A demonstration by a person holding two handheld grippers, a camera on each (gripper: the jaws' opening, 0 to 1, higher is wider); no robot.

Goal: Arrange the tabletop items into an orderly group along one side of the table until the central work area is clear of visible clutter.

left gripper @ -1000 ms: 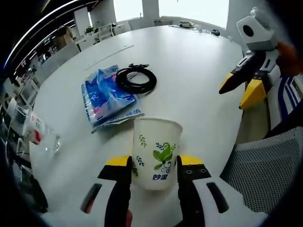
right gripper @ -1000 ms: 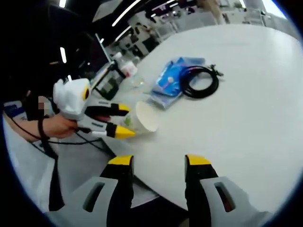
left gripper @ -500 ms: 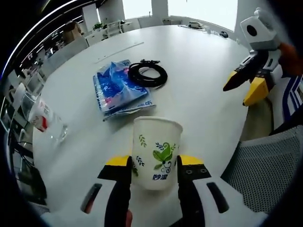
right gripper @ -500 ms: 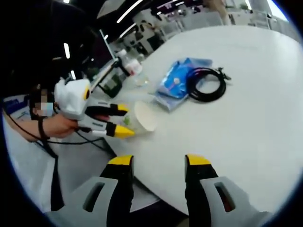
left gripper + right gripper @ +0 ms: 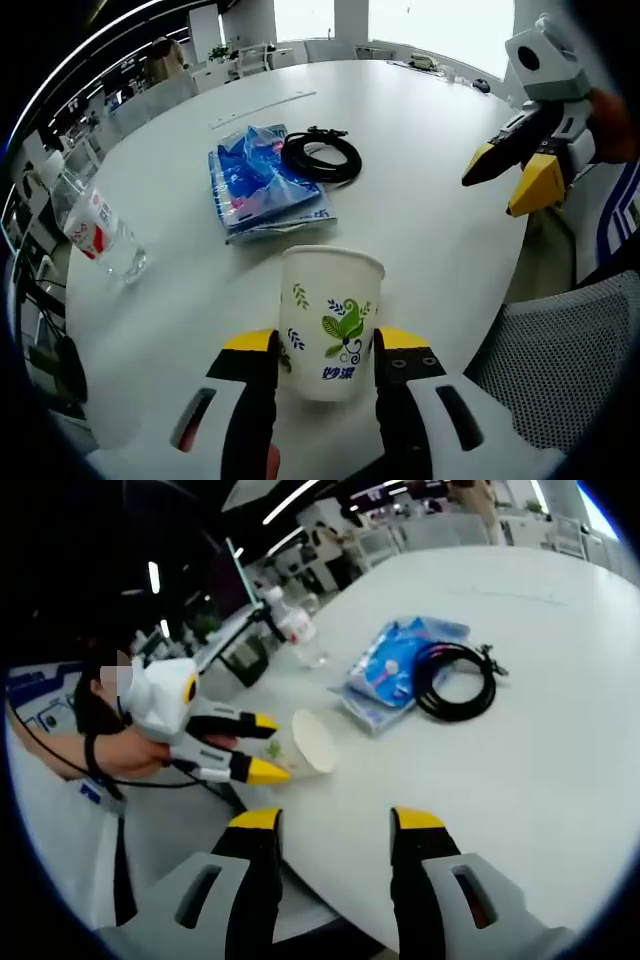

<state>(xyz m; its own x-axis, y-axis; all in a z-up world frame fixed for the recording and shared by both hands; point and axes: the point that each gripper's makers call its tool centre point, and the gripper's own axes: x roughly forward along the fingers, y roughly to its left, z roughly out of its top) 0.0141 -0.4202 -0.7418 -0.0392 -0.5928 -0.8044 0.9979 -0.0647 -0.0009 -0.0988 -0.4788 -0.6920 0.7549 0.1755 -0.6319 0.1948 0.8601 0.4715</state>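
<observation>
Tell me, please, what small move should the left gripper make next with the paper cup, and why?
Probably carry the paper cup toward the water bottle at the table edge and set it down upright. The left gripper holds the cup off the table, while the blue packet and black cable lie nearer the middle. The right gripper is open and empty.

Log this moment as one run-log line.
left gripper: shut on paper cup | right gripper: open, holding nothing | on table: blue packet, black cable, water bottle
</observation>
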